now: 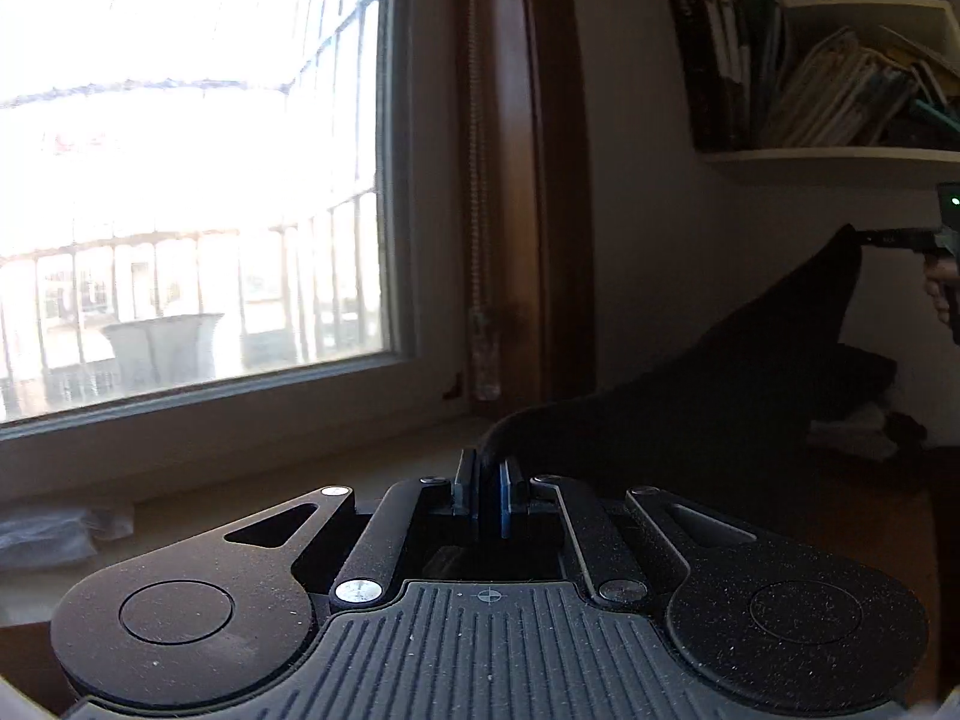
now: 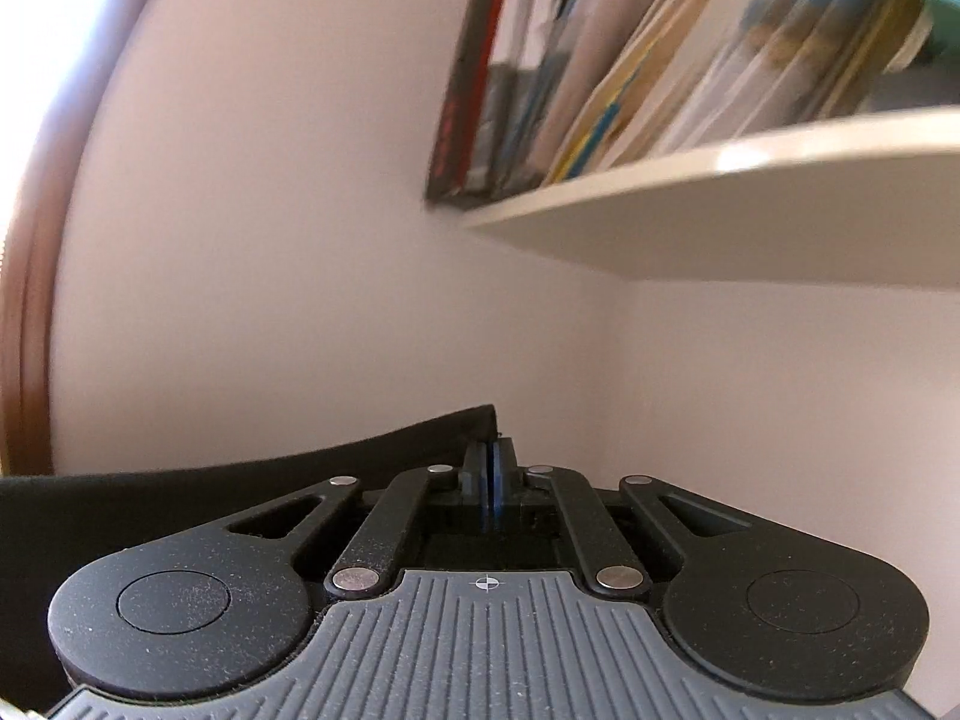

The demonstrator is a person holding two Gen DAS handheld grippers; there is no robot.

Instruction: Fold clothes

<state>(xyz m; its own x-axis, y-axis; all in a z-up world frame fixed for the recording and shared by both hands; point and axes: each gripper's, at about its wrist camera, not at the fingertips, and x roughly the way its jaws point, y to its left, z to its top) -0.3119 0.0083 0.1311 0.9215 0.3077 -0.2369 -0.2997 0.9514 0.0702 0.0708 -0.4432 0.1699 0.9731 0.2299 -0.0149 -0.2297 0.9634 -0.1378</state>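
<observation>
Black cloth (image 1: 750, 372) hangs lifted off the surface, stretched between left tongs (image 1: 489, 483) and right tongs (image 2: 489, 468), each pinching an edge, so the next move likely calls for lowering it flat, edges level.

**roomlurker:** Both sets of tongs look the same from here. The left tongs (image 1: 489, 489) have a speckled matte black body with two big round lobes, each with a circle pressed into it, and slotted black link arms pinned with silver screws.

**benchguy:** Yep, the right tongs (image 2: 491, 477) match. There's a grey ribbed pad at the back with a tiny white crosshair mark, and blue pads (image 2: 497, 480) on the inner faces of the dark fingers. The left set looks dustier, with little white flecks everywhere.
</observation>
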